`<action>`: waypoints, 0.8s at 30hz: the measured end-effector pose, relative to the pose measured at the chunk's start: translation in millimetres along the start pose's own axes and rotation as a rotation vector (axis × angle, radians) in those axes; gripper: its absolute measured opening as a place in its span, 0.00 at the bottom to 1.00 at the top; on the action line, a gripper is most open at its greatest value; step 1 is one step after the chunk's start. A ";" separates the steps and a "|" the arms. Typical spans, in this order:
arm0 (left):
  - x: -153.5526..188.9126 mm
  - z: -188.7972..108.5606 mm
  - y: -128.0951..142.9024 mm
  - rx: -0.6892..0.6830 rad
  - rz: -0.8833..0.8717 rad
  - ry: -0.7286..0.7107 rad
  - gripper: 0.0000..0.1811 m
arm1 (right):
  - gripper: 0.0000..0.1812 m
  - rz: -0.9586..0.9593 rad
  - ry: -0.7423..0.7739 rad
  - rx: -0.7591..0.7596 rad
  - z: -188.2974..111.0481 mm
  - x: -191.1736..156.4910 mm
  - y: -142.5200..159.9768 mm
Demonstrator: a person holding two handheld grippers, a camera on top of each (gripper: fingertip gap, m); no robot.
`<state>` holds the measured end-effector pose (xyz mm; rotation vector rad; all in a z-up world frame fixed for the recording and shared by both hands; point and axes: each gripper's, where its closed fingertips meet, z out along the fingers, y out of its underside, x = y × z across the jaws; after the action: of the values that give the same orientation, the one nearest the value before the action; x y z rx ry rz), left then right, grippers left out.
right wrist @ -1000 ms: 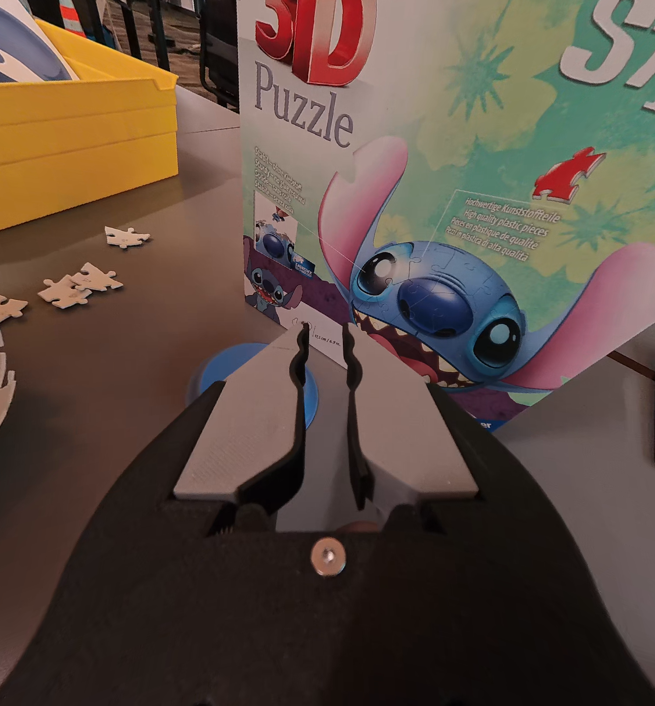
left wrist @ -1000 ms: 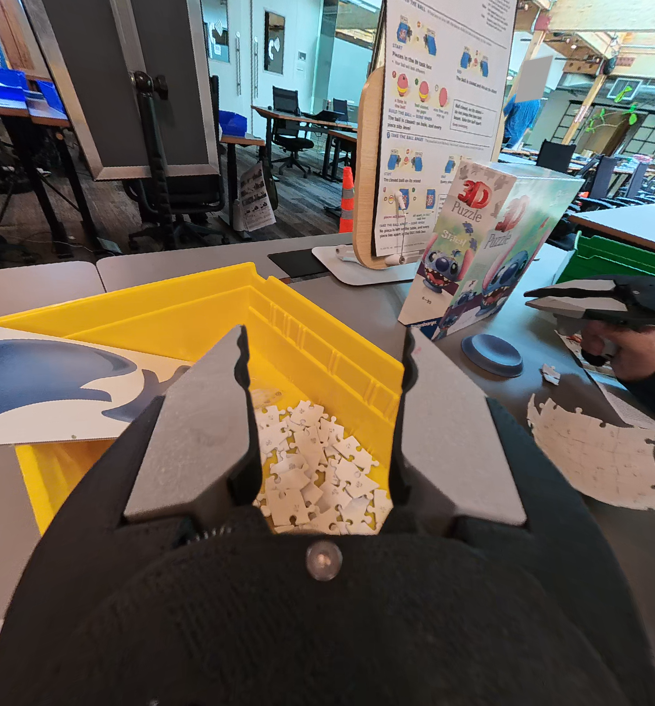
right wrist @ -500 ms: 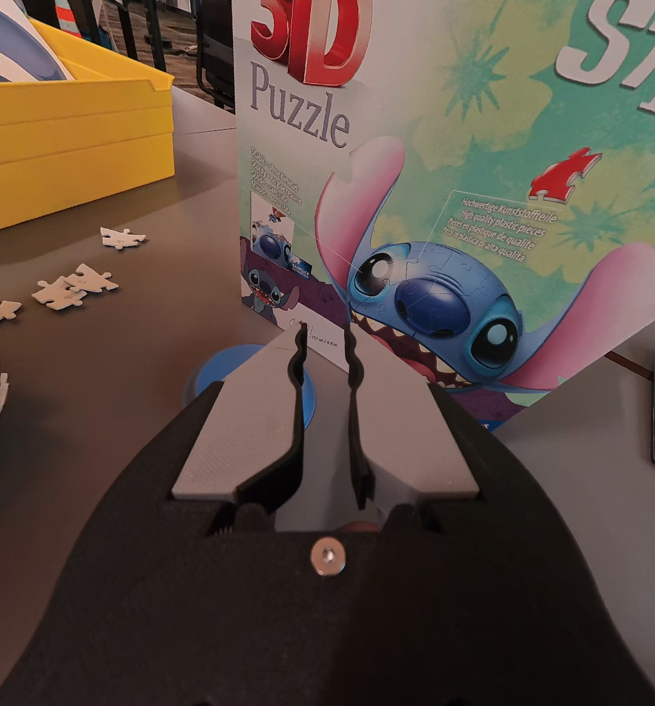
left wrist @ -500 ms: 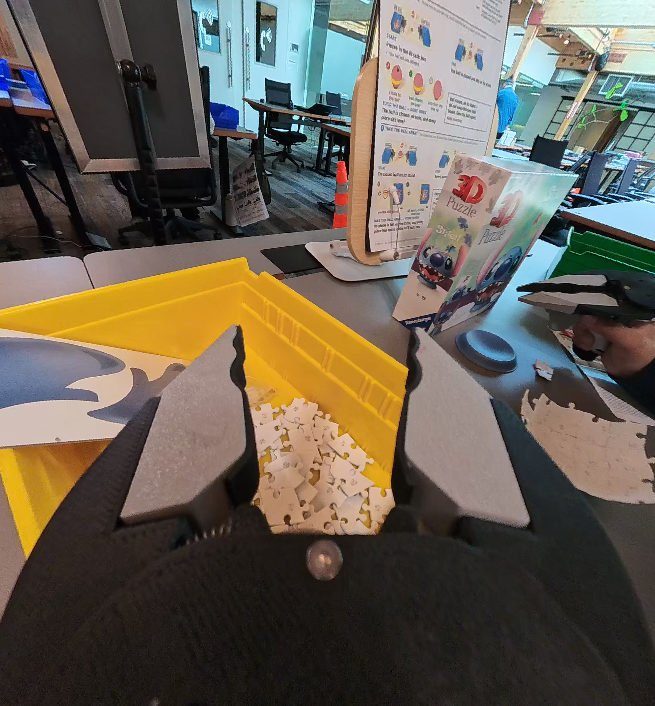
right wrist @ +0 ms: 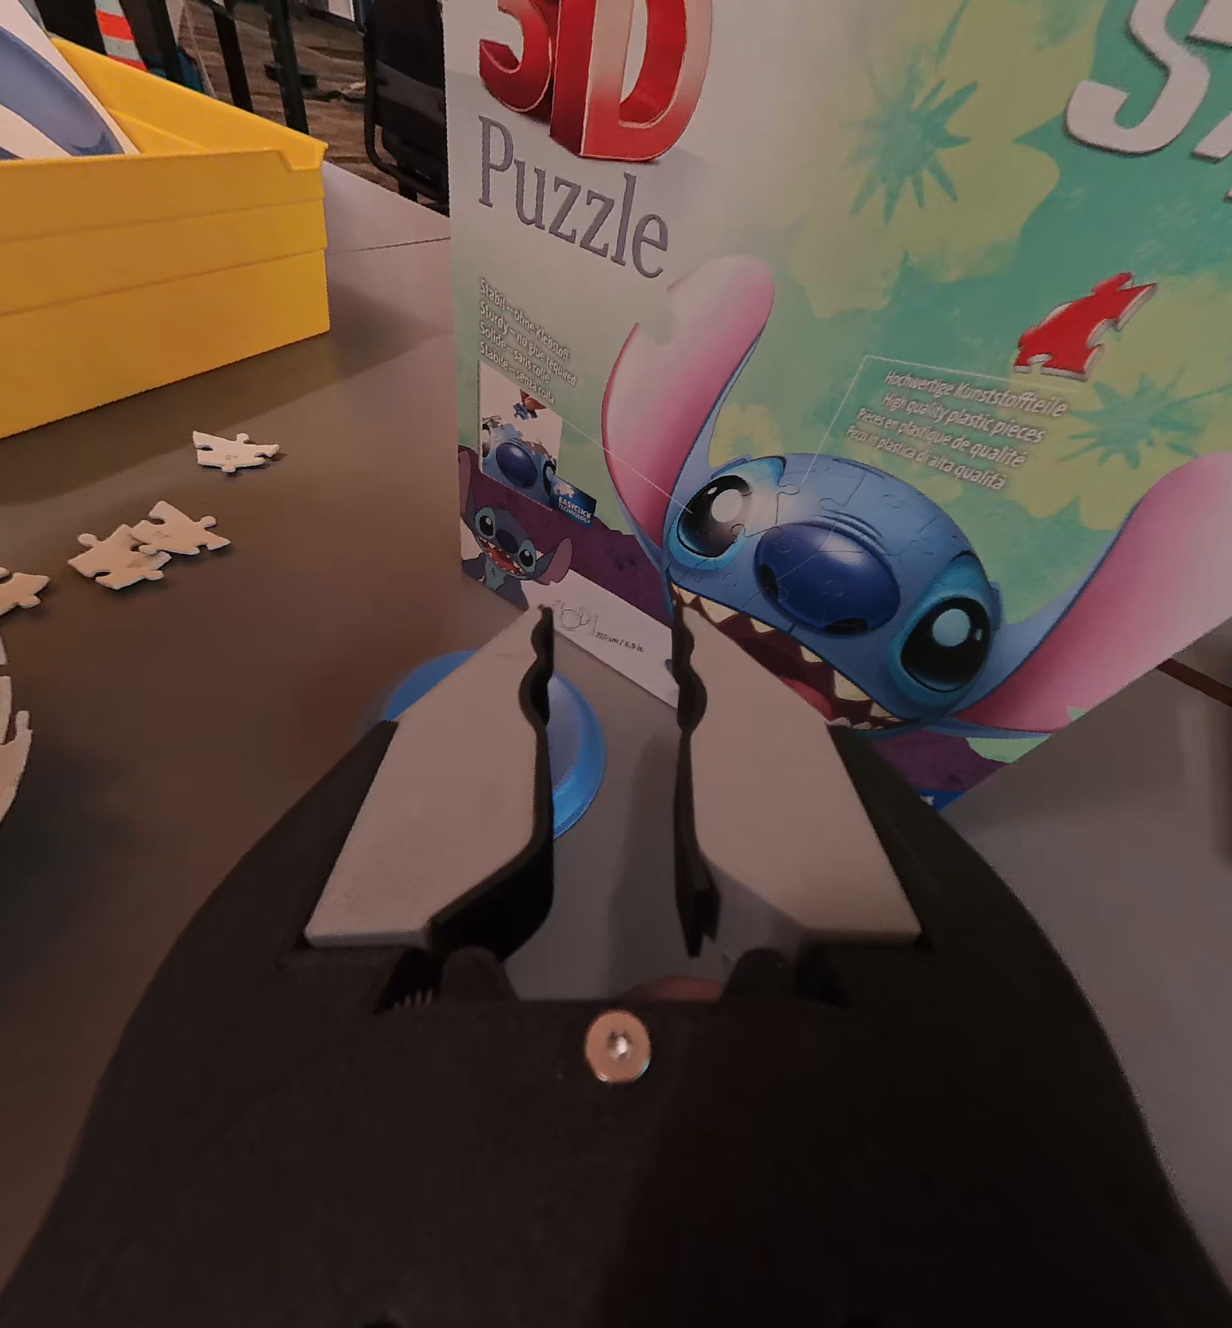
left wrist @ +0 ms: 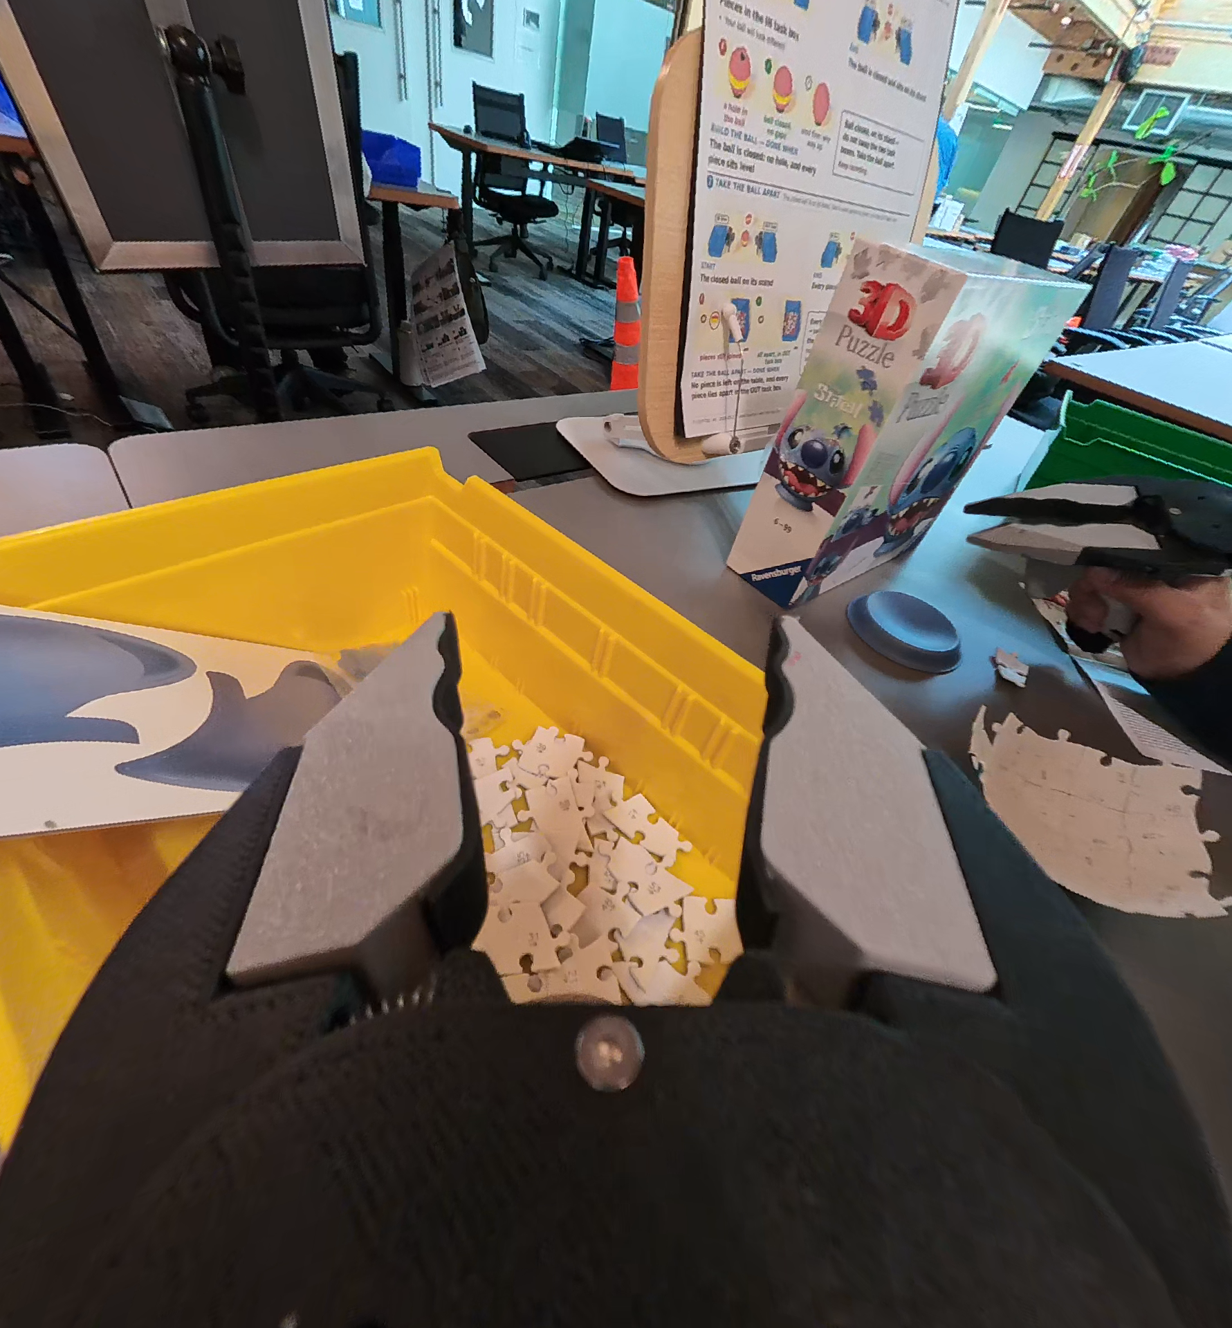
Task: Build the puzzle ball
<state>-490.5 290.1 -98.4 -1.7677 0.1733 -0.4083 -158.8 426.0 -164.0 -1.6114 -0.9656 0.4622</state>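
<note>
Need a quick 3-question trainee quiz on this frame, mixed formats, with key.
1. True or false: the left hand-held gripper is shut on a puzzle piece.
2. Where does the heap of loose puzzle pieces lie? A) in the yellow bin B) on the blue stand C) on top of the puzzle box
3. Fill in: the right hand-held gripper points at the ____ just ahead.

Key: 1 false, open and empty; 2 A; 3 puzzle box.

My grey table (left wrist: 670,524) carried a yellow bin (left wrist: 598,575) at ten o'clock, the puzzle box (left wrist: 886,431) at one, a blue stand (left wrist: 900,632) just beside it, loose pieces (right wrist: 145,546), and a joined white section (left wrist: 1094,819) at three.
</note>
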 end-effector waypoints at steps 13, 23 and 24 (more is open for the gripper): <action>6.5 1.6 3.2 -0.021 0.023 0.011 0.45 | 0.47 0.035 0.085 -0.033 0.8 14.6 5.7; 13.7 -1.6 2.5 -0.029 0.016 0.048 0.36 | 0.56 0.035 0.150 -0.115 2.9 20.7 17.9; 14.1 -0.8 3.4 -0.033 0.024 0.045 0.37 | 0.56 0.031 0.154 -0.125 3.2 21.0 19.5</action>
<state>-477.4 283.8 -99.0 -1.7882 0.2342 -0.4296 -142.3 444.1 -179.1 -1.7500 -0.8682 0.2981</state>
